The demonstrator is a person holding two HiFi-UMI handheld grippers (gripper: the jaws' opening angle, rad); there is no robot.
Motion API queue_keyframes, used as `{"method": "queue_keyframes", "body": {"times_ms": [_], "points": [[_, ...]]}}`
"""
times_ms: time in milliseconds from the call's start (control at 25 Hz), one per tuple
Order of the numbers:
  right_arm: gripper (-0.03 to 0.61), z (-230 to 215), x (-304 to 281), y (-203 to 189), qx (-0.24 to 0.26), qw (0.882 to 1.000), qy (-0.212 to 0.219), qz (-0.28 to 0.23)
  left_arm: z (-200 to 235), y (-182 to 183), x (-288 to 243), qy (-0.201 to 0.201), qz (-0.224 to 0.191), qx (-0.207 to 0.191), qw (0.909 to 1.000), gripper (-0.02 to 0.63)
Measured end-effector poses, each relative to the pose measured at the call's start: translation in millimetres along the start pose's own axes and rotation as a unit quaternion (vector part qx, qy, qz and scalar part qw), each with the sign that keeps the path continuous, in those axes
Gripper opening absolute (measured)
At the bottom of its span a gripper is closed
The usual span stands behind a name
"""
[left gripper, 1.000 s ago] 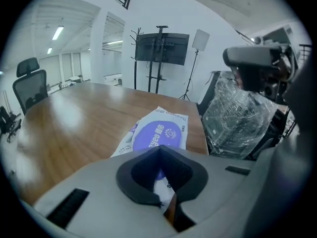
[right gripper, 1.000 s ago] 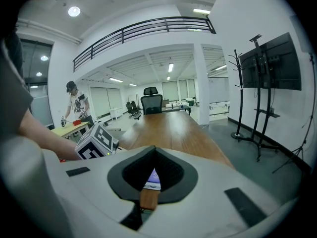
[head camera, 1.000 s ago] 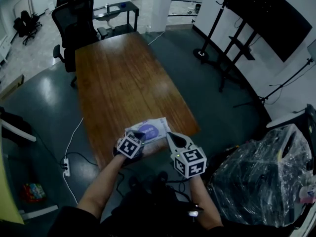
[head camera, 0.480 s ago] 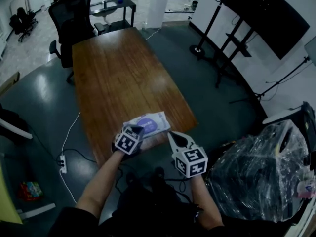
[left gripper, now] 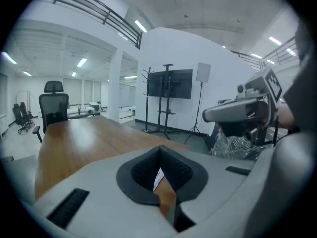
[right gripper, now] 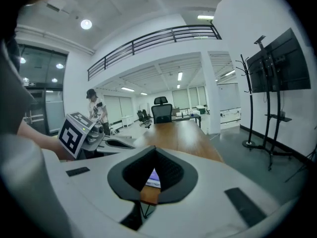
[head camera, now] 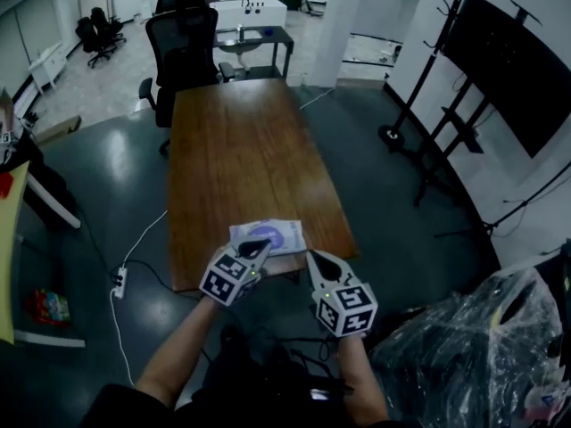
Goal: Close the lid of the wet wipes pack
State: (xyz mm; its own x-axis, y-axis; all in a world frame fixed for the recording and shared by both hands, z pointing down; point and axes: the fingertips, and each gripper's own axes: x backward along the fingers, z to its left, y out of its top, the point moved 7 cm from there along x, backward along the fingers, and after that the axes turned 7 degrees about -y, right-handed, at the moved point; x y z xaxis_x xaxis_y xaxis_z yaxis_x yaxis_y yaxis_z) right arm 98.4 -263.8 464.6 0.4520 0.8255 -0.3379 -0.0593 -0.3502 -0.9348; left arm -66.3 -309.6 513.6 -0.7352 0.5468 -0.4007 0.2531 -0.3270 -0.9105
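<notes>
Two sets of jaws pressed together, both empty: the left hand-held gripper (head camera: 259, 247) and right hand-held gripper (head camera: 314, 259) hover by the pack (head camera: 272, 234) at the surface's (head camera: 241, 150) near edge. Best bet: steady one end, then press the lid flat.

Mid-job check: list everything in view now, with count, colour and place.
white wet wipes pack with purple label: one, white and purple, flat by the table's near edge.
long wooden table: one, brown, centre.
black office chair: one, black, table's far end.
dark screen on stand: one, black, right.
clear plastic-wrapped bundle: one, clear over dark, lower right.
white power strip: one, white, floor left of table.
left gripper: one, grey, jaws shut, empty, at the pack's near edge.
right gripper: one, grey, jaws shut, empty, right of the pack.
</notes>
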Motion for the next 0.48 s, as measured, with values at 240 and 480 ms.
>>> {"method": "queue_keyframes", "body": {"times_ms": [240,480], "points": [[0.006,-15,43,19,0.014,0.996,0.064,-0.054,-64,47,21,0.058,-0.063,-0.007,0.9963,-0.005],[0.006,-14,73,33,0.016,0.988,0.122,-0.094,-112,79,50,0.104,-0.101,-0.005,0.9894,-0.005]]}}
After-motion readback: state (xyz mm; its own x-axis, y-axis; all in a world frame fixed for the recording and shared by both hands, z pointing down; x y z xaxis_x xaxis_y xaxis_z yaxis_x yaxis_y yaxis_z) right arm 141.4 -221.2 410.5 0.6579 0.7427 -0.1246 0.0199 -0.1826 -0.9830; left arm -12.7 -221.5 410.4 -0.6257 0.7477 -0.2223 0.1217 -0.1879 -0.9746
